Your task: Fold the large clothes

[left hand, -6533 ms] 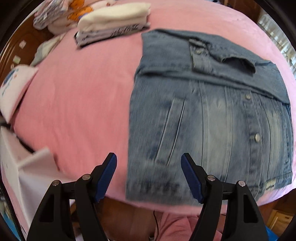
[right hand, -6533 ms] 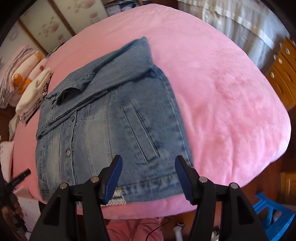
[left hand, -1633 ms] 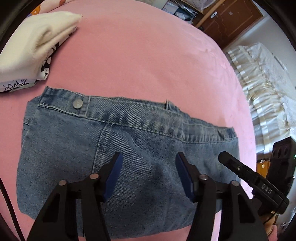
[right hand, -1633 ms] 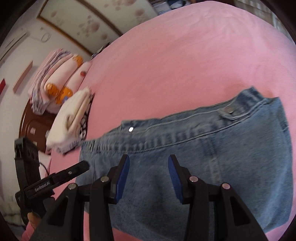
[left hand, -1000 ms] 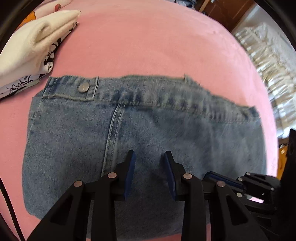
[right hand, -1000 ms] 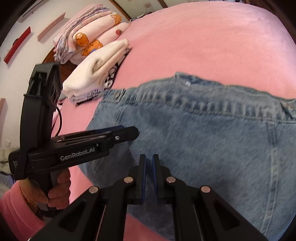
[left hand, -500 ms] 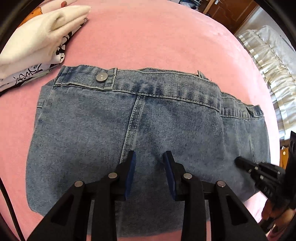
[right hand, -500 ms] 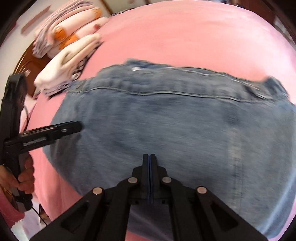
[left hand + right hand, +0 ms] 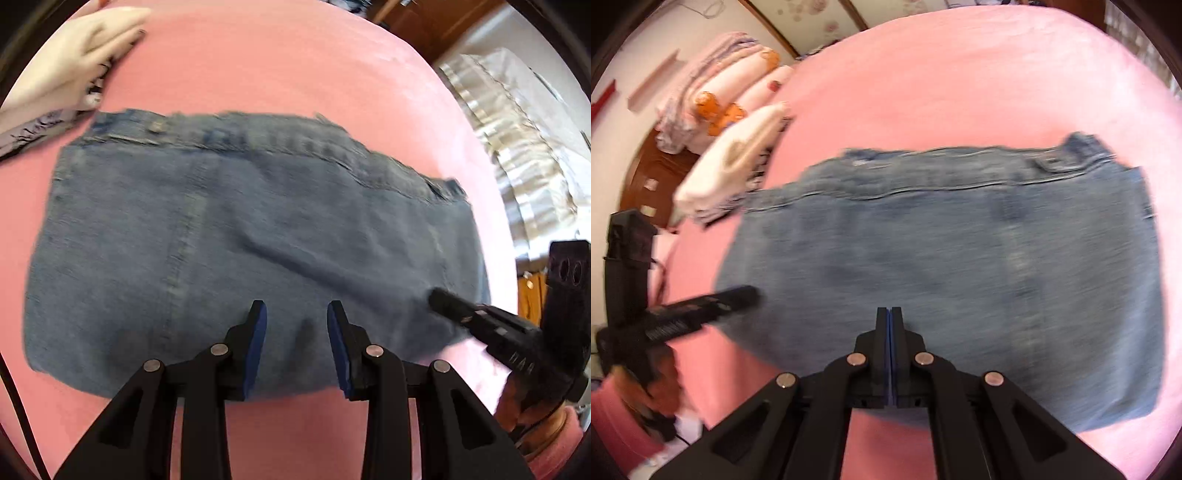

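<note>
A folded blue denim jacket (image 9: pixel 258 221) (image 9: pixel 942 240) lies flat on the pink bed (image 9: pixel 277 66) (image 9: pixel 960 74), hem band along its far edge. My left gripper (image 9: pixel 295 306) hovers over the jacket's near edge, its jaws partly open with only denim behind the gap. From the right wrist view the left gripper (image 9: pixel 746 293) points at the jacket's left edge. My right gripper (image 9: pixel 890 310) is shut, blue pads pressed together with nothing between them, over the near edge. In the left wrist view the right gripper (image 9: pixel 437 295) sits at the jacket's right corner. Both views are blurred.
A folded white garment (image 9: pixel 66 44) (image 9: pixel 738 155) lies just beyond the jacket's far left corner. Behind it is a stack of pink bedding (image 9: pixel 720 74) by a wooden headboard (image 9: pixel 657 173). Pale ruffled fabric (image 9: pixel 517 129) hangs past the bed's right side.
The right jaws went from a narrow gap to fully shut. Both grippers drew back over the jacket, which now looks smaller in both views. The left jaws kept the same gap.
</note>
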